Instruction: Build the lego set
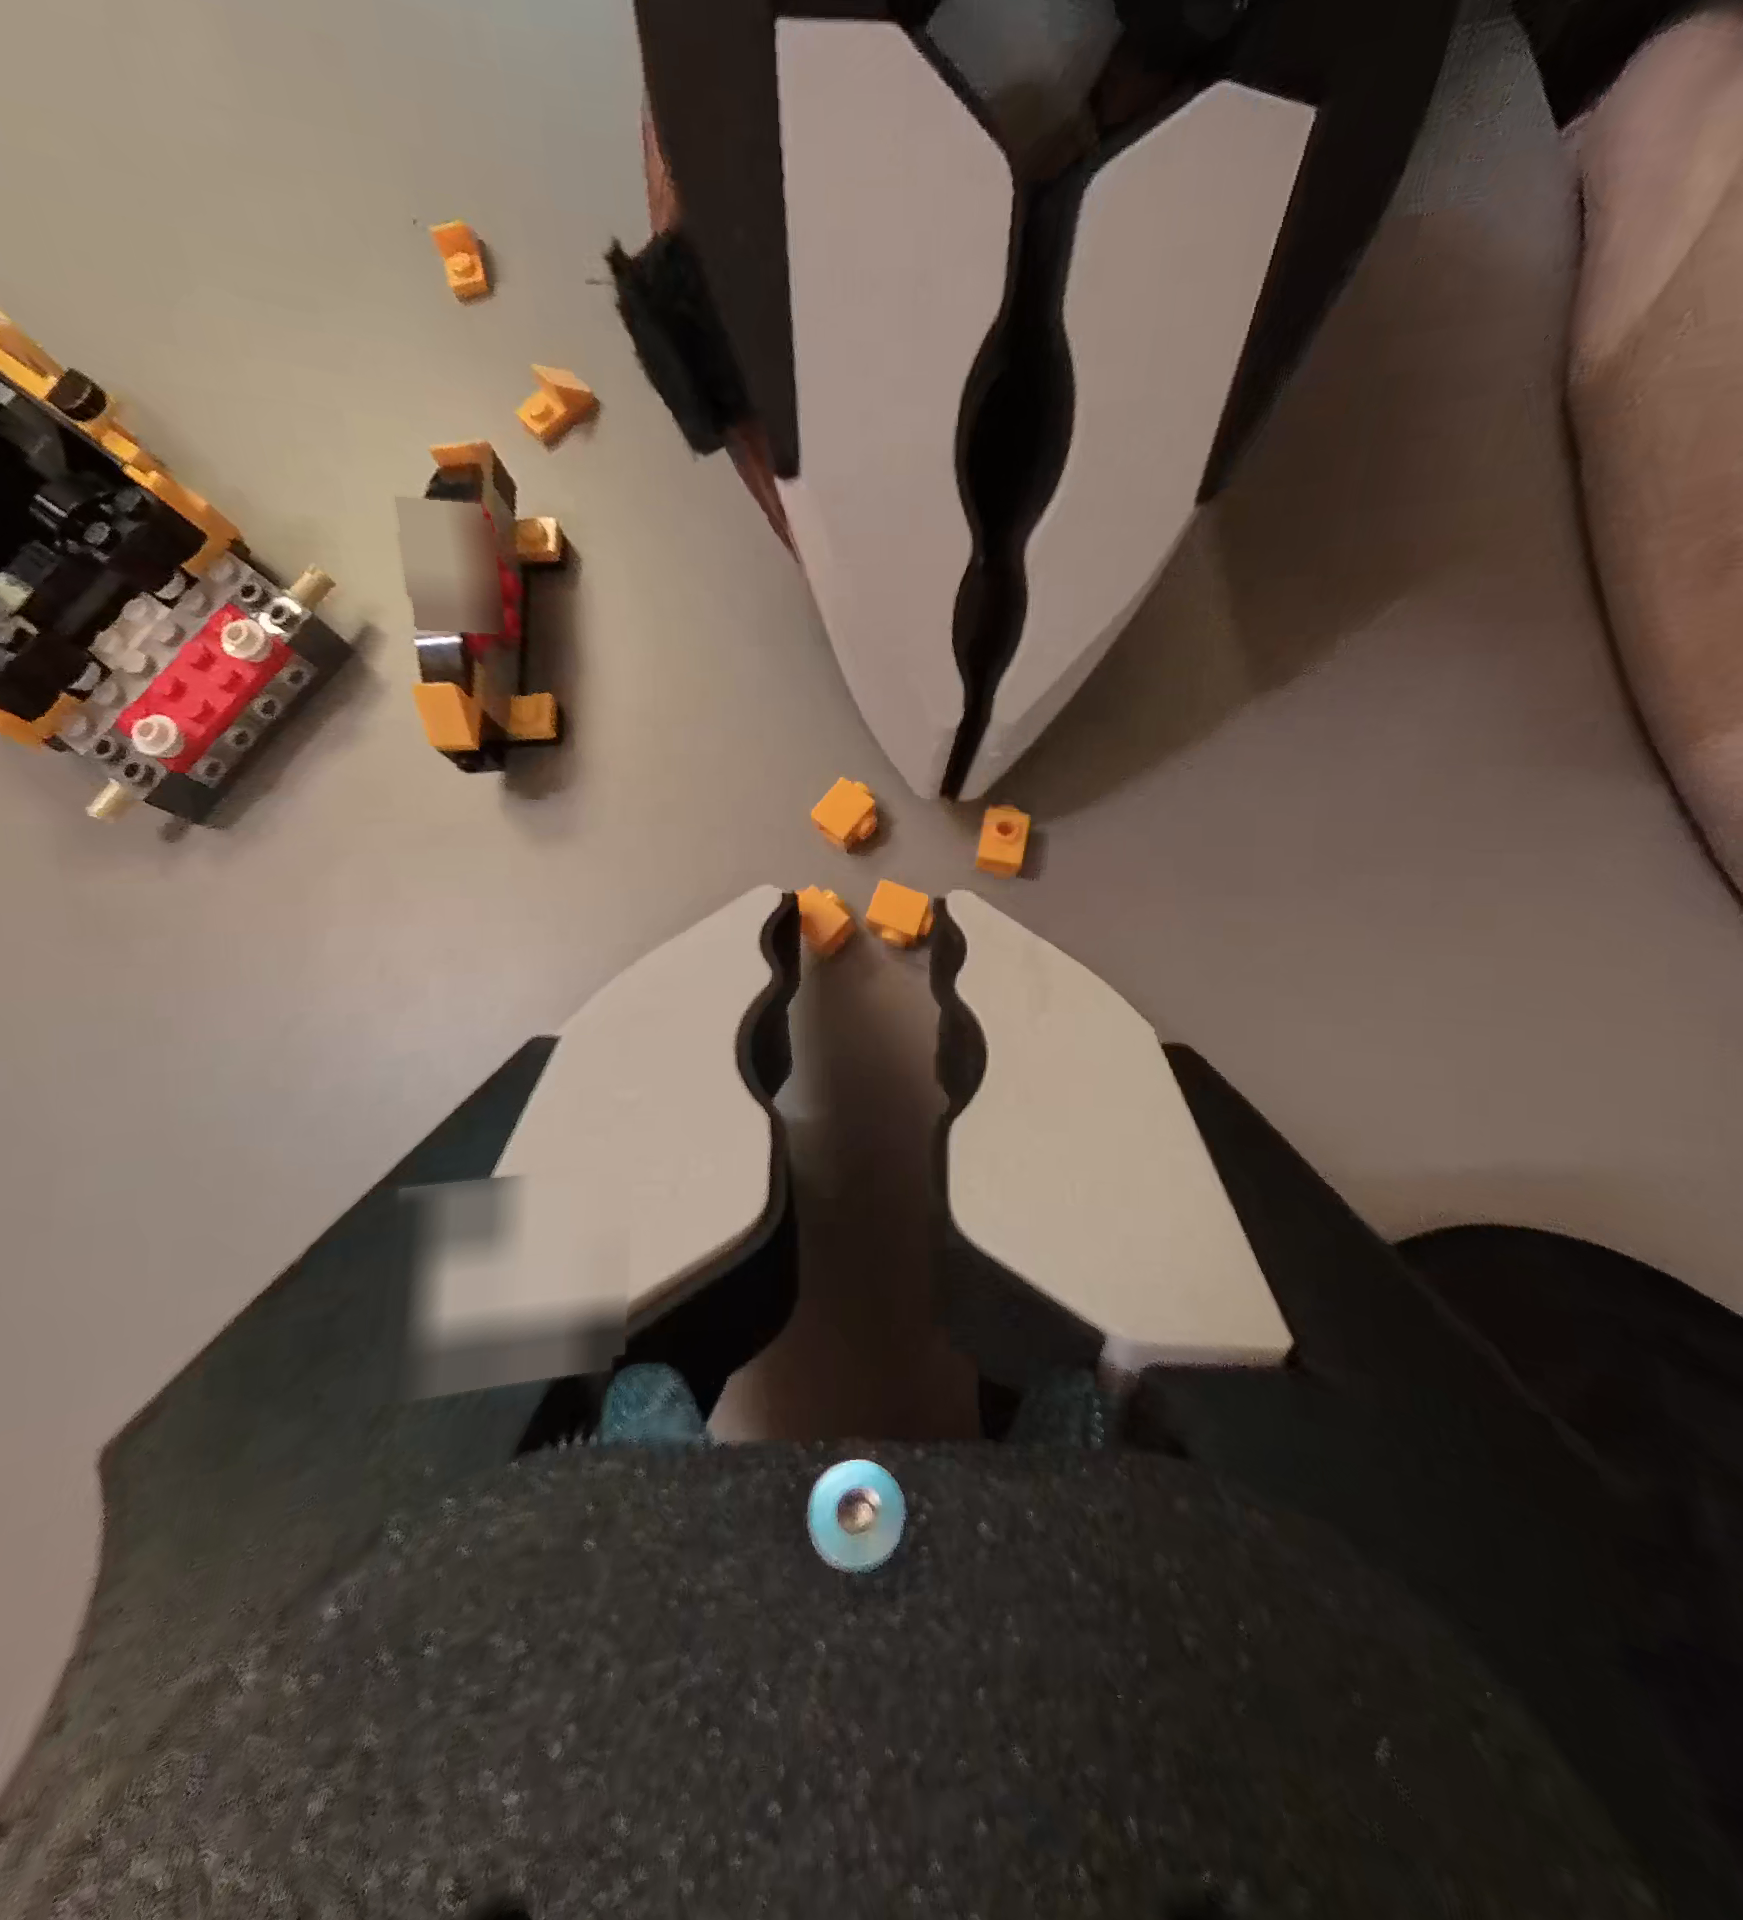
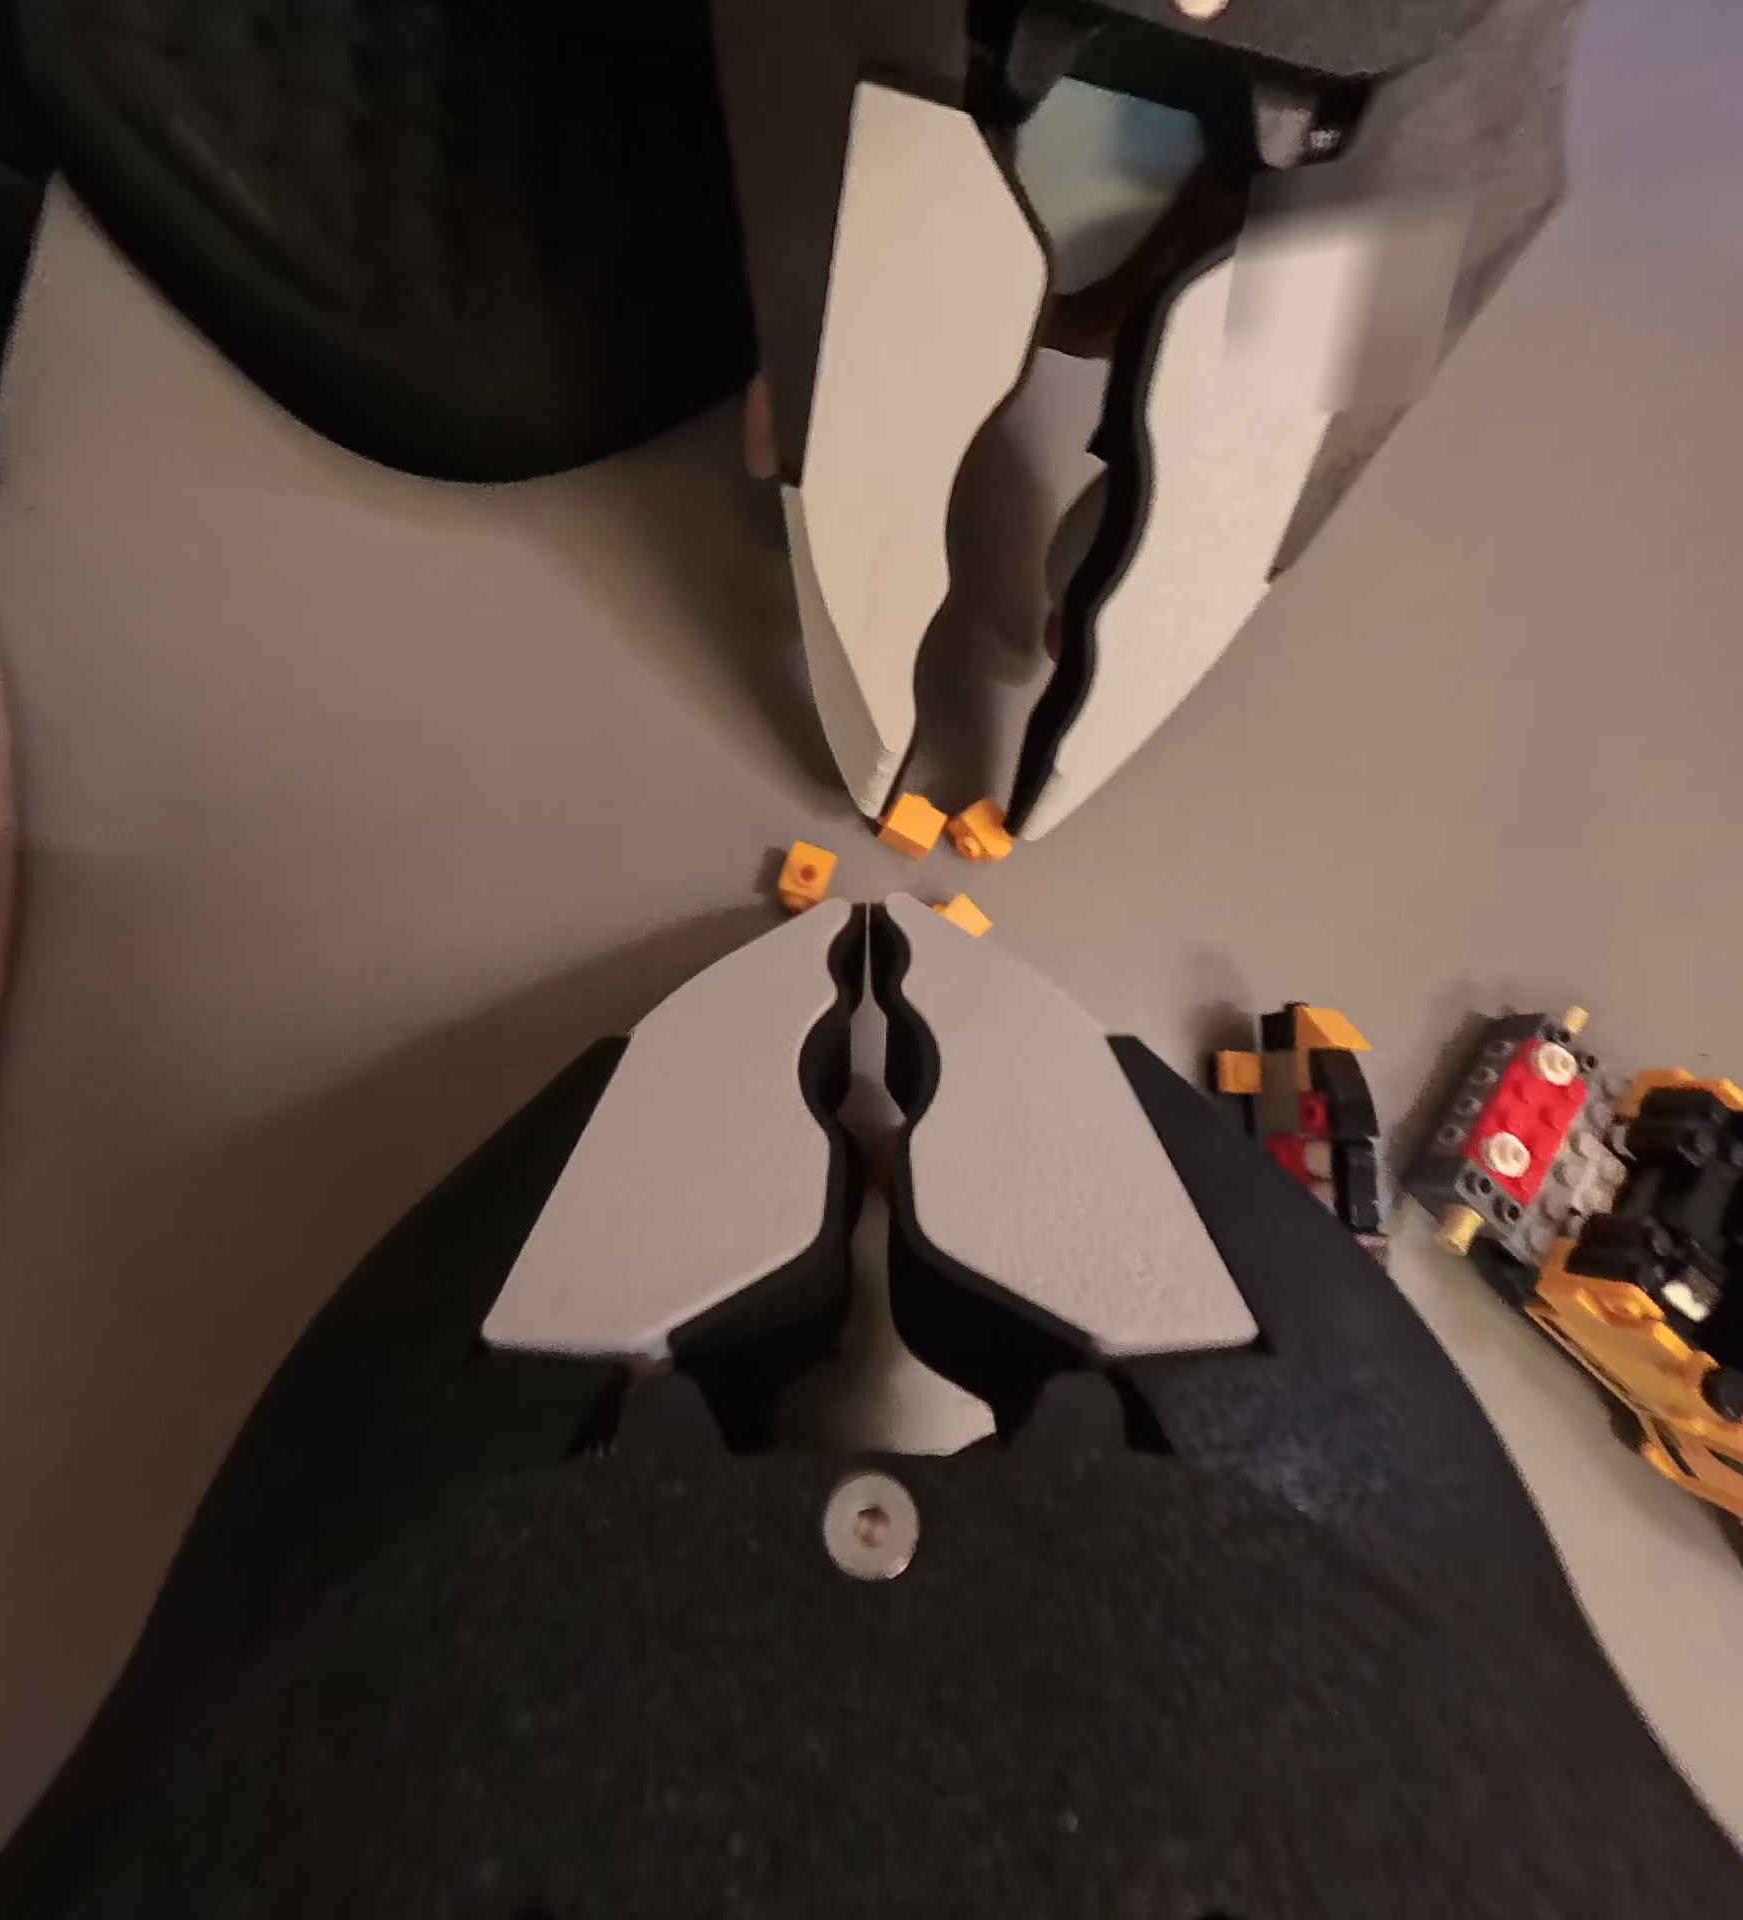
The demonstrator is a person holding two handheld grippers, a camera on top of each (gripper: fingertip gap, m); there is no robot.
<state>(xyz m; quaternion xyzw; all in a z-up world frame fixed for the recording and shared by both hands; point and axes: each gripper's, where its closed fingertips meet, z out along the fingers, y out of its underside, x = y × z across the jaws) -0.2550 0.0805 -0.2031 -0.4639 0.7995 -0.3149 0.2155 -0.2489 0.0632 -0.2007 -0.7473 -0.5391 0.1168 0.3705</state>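
Several small orange bricks lie loose on the grey table (image 1: 223, 1039). My left gripper (image 1: 865, 906) is open and low over the table. Two of the orange bricks (image 1: 823, 920) (image 1: 898, 912) lie side by side between its fingertips, with a small gap between them. The right wrist view shows the same pair (image 2: 914, 824) (image 2: 981, 828) at the left gripper's (image 2: 950, 821) tips. My right gripper (image 2: 867, 912) is shut with nothing between its pads and faces the left gripper tip to tip (image 1: 955, 795). Two more orange bricks (image 1: 843, 814) (image 1: 1004, 840) lie on either side of its tips.
A partly built yellow and black car with a red block (image 1: 98, 623) (image 2: 1625, 1247) lies to one side. A small black, red and orange sub-assembly (image 1: 488, 613) (image 2: 1314, 1122) sits beside it. Two orange plates (image 1: 462, 260) (image 1: 555, 400) lie farther off. A pinkish cushion (image 1: 1698, 416) borders the table. Left and right tips are no more than a few centimetres apart.
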